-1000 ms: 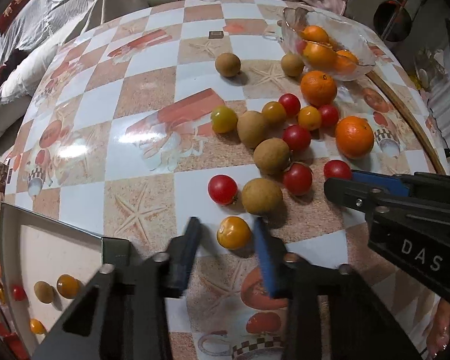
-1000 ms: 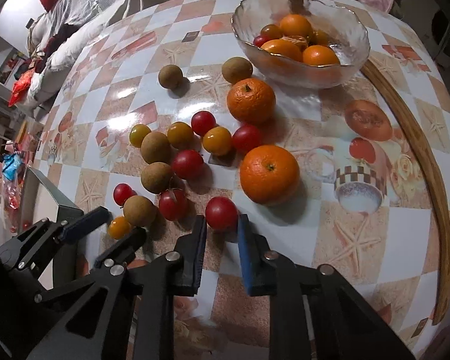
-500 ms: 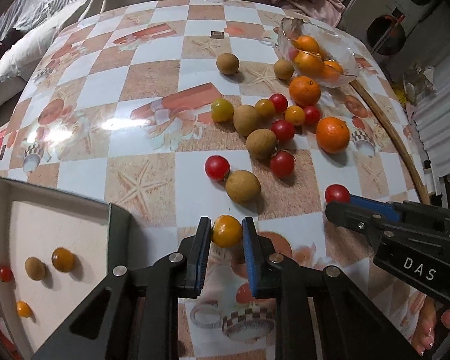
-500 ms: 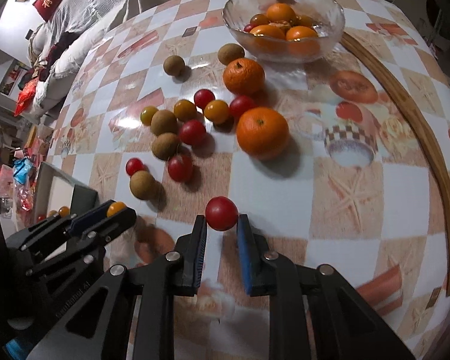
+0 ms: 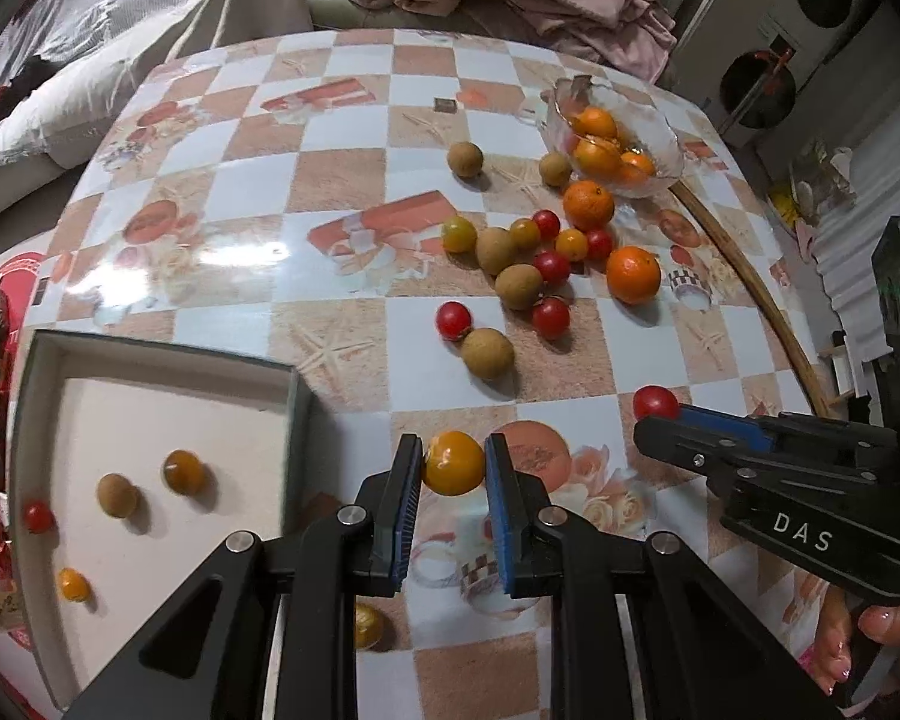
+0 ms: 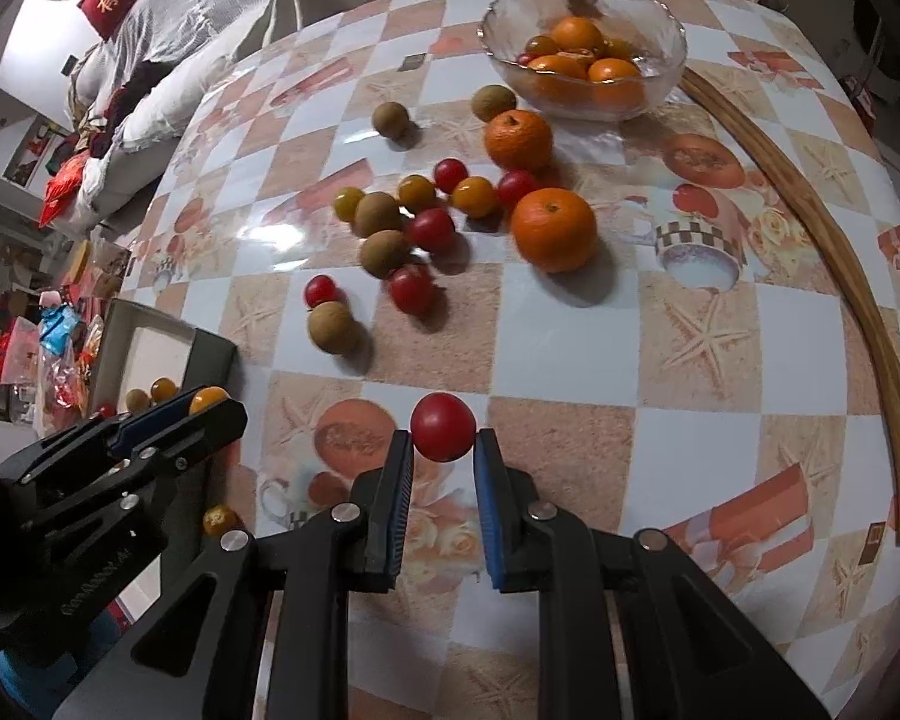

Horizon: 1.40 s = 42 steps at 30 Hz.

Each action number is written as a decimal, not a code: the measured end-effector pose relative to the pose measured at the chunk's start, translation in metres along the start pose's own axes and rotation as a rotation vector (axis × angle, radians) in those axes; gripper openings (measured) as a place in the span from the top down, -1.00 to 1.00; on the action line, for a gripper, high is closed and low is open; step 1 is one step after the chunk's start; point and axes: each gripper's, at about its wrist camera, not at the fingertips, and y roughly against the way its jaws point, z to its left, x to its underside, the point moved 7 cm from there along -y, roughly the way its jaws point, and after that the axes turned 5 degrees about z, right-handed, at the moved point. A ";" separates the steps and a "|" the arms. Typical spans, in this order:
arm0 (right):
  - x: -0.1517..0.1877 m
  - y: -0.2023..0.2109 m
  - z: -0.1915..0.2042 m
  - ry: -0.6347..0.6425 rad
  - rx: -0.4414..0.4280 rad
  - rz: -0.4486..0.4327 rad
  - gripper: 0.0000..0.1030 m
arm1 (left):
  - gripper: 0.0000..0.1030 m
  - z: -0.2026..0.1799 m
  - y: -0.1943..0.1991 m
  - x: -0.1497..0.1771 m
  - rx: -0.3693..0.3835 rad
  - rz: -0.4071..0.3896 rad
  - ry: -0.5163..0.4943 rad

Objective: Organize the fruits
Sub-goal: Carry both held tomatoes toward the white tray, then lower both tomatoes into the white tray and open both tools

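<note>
Checkered table [image 5: 342, 180], glossy orange tomato [image 5: 453, 462], round red tomato [image 6: 442, 426]

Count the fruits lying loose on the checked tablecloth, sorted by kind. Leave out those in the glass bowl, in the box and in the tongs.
Large orange citrus fruits: 2
Round brown fruits: 5
Small red tomatoes: 5
Small yellow-orange tomatoes: 4, one of them close beside the grey box
Total: 16
</note>
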 end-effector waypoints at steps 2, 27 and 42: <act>0.001 0.001 0.006 0.008 -0.001 -0.001 0.57 | 0.56 0.007 0.005 0.003 -0.007 -0.005 0.007; 0.007 -0.021 0.163 0.255 -0.055 0.034 0.57 | 0.56 0.160 0.051 0.088 -0.123 -0.022 0.251; 0.036 -0.082 0.240 0.406 -0.039 0.155 0.57 | 0.56 0.227 0.032 0.145 -0.190 0.041 0.366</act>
